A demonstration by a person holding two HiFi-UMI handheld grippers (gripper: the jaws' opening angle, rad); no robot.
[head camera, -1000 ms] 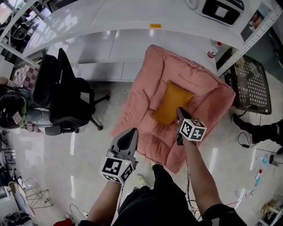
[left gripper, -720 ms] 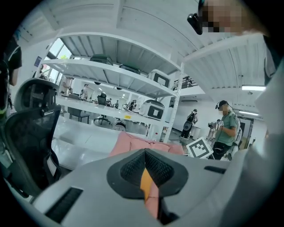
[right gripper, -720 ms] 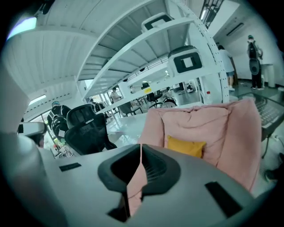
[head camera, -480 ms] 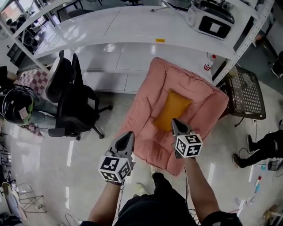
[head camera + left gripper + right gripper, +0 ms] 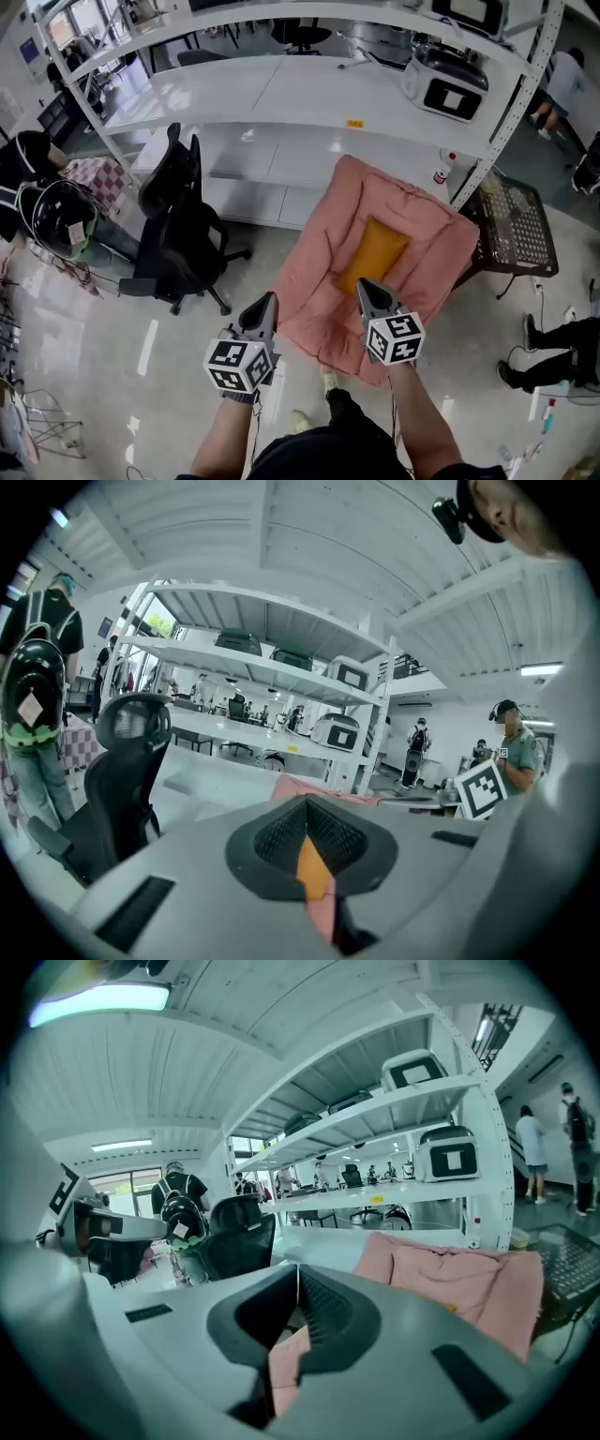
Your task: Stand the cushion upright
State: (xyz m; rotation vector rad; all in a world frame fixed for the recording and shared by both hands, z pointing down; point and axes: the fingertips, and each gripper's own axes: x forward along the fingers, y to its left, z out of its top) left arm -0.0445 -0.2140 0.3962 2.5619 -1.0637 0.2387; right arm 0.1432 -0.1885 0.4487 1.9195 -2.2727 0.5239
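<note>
The orange cushion (image 5: 375,253) rests in the middle of a pink padded floor lounger (image 5: 319,291); from above I cannot tell whether it lies flat or leans. My left gripper (image 5: 269,300) is held up at the lounger's near left edge, jaws shut with nothing in them. My right gripper (image 5: 364,284) hangs over the lounger's near part, short of the cushion, also shut and empty. In the left gripper view the shut tips (image 5: 306,803) show a strip of orange cushion (image 5: 315,872) beyond them. The right gripper view shows its shut tips (image 5: 298,1269) and the pink lounger (image 5: 459,1279) ahead.
A black office chair (image 5: 183,234) stands left of the lounger. A white shelving rack (image 5: 309,94) runs behind it, with a bottle (image 5: 441,175) by its post. A black mesh stand (image 5: 514,225) is at the right. A person's legs (image 5: 553,370) show at far right.
Both grippers have drawn back from the cushion and risen; the right one left the cushion's near edge. The head view has lifted and takes in more of the room. The cushion has not moved.
</note>
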